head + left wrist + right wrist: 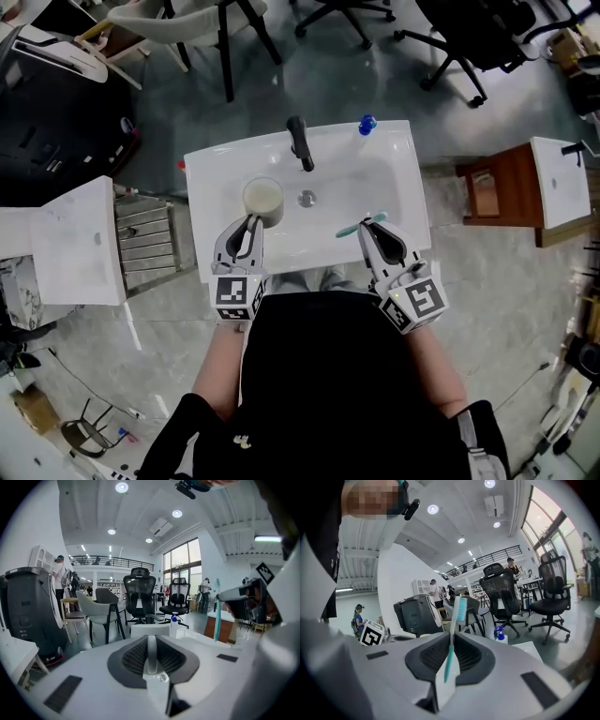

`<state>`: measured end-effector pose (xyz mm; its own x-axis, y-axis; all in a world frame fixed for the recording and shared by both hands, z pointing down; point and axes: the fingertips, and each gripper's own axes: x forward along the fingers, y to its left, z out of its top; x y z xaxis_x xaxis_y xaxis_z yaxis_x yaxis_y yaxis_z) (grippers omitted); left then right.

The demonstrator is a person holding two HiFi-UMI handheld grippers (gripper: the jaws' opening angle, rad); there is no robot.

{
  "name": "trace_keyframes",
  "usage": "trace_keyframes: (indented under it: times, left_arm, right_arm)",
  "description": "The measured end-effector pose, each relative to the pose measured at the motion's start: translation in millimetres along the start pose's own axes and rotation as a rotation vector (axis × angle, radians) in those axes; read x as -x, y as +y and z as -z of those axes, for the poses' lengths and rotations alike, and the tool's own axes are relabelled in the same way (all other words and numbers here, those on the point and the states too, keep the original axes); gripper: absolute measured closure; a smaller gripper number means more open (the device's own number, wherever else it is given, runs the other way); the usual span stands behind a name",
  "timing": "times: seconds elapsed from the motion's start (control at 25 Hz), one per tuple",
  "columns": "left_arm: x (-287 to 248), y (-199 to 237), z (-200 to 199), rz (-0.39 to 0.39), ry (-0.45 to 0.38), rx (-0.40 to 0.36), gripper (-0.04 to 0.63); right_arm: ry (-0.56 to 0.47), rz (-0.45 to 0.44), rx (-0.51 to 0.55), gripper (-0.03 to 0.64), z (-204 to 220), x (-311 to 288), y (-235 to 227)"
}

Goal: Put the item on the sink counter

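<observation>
While our right gripper (372,226) pinches the teal plastic toothbrush (348,230), lying left-right over the white sink (398,155), our left gripper (250,222) clamps the cream round cup (263,198); both point far.

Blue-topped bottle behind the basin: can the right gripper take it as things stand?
Probably not: the right gripper is shut on the toothbrush, though nothing stands between it and the bottle.

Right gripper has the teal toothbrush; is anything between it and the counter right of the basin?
Nothing visible. The teal plastic toothbrush, clamped in the right gripper, is over the basin's right side; the white sink counter beside it is bare. The blue-capped bottle stands at the back edge.
</observation>
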<state>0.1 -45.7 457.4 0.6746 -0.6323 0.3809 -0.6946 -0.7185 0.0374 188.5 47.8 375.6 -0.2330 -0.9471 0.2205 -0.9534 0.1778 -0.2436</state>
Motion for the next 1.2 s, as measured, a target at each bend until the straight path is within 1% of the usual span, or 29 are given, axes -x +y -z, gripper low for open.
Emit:
trace_keyframes:
  times: [0.28,0.44,0.64,1.0,1.2]
  left_arm:
    - [-42,38,6,0.047,-0.005,-0.013,0.535]
    - [-67,56,17,0.081,0.014,-0.021,0.535]
    - [-96,80,36,0.083,0.042,-0.007,0.534]
    - [-134,95,59,0.123,0.078,-0.021,0.535]
    - [-149,93,60,0.156,0.058,-0.051,0.535]
  right_arm:
    - [0.021,0.094,-0.005,0.568,-2,-21,1]
    - [0.043,0.15,-0.02,0.568,2,-31,2]
    - [0.062,0.211,-0.029,0.568,7,-41,3]
    - [0.091,0.325,-0.032,0.568,14,-35,1]
    - [0.098,0.376,-0.037,0.568,15,-29,-3]
